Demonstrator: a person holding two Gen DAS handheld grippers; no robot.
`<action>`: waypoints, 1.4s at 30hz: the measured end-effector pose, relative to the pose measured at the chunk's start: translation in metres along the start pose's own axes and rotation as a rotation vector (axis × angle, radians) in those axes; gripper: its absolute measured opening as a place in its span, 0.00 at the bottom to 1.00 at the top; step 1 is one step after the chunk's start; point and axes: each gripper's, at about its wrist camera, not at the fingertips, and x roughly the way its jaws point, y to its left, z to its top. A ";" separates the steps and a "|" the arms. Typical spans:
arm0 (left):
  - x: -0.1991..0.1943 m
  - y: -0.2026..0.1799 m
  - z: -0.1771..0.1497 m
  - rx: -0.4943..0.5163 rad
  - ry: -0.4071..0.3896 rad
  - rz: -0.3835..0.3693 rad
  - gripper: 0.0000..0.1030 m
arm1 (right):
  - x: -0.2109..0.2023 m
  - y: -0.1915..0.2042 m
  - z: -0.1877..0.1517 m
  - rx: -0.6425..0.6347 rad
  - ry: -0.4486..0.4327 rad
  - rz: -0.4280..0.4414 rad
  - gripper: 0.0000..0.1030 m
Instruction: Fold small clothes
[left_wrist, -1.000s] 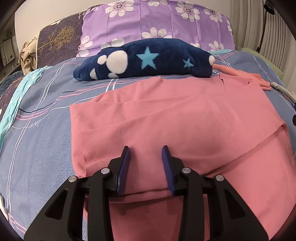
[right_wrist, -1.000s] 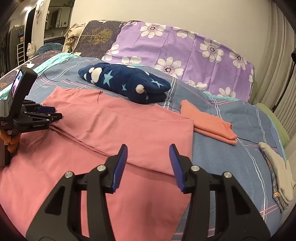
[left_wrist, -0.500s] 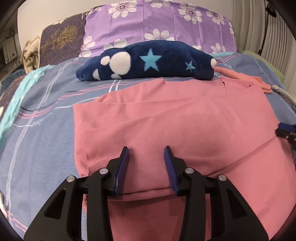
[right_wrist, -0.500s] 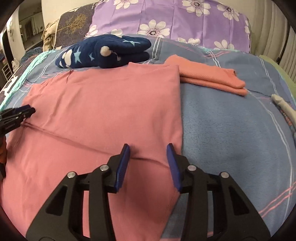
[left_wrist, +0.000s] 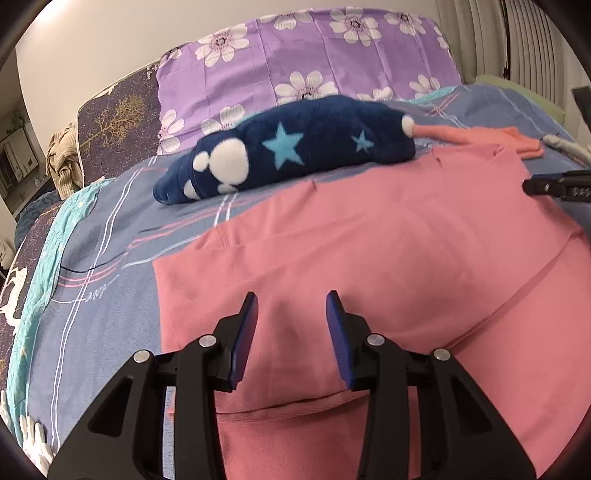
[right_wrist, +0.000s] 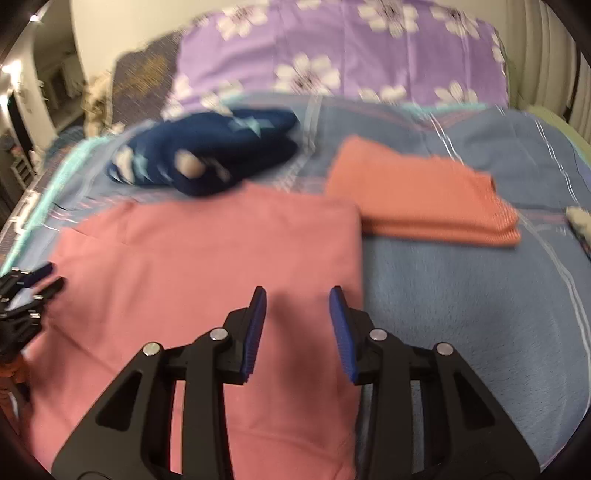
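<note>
A pink garment (left_wrist: 388, 240) lies spread on the bed with a folded layer on top, its fold edge running across near my grippers. My left gripper (left_wrist: 292, 295) hovers open over the garment's left part, nothing between its blue pads. My right gripper (right_wrist: 297, 290) is open above the garment (right_wrist: 203, 258) just inside its right edge, also with nothing between its pads. The right wrist view is blurred by motion. The right gripper's tip (left_wrist: 554, 186) shows at the right edge of the left wrist view. The left gripper (right_wrist: 29, 284) shows at the far left of the right wrist view.
A folded navy fleece with stars (left_wrist: 295, 155) lies behind the garment. A folded orange cloth (right_wrist: 424, 199) sits to its right on the blue-grey bedspread (right_wrist: 461, 295). A purple flowered pillow (left_wrist: 314, 62) leans at the headboard. A pale cloth (right_wrist: 580, 218) lies at the right edge.
My right gripper has swung across and down to the pink garment's right edge, its jaws a little narrower. My left gripper stays in place, rolled slightly.
</note>
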 end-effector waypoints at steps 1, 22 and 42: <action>0.004 0.000 -0.002 0.002 0.014 0.001 0.39 | 0.004 0.000 -0.005 -0.013 -0.025 -0.003 0.37; -0.028 0.009 -0.015 -0.010 -0.036 0.031 0.57 | -0.052 -0.001 -0.049 0.007 -0.111 -0.089 0.49; -0.177 -0.050 -0.072 0.107 -0.140 0.075 0.69 | -0.145 -0.003 -0.167 0.045 -0.051 -0.002 0.56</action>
